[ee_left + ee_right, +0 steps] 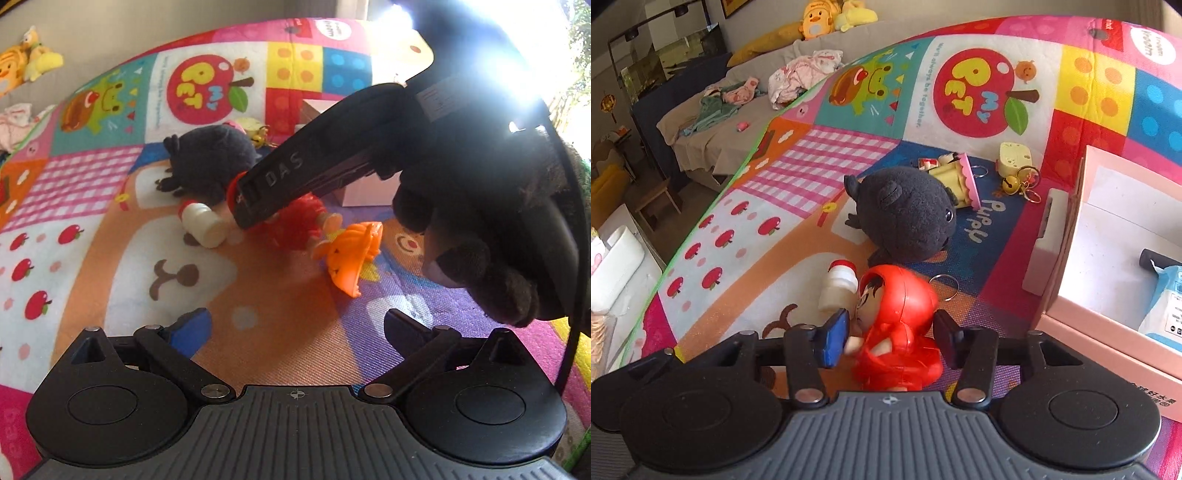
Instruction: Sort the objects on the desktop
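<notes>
A red hooded figurine stands between the fingers of my right gripper; the jaws sit close on both its sides and look shut on it. A small white bottle with a red cap lies just beyond it, next to a black plush toy. In the left wrist view the right gripper reaches down onto the red figurine, with the white bottle to its left and an orange toy piece to its right. My left gripper is open and empty above the mat.
A pink open box with a blue packet inside stands at the right. A yellow-pink toy, a cream toy and a bell keyring lie behind the plush. A sofa with clothes is beyond the mat's left edge.
</notes>
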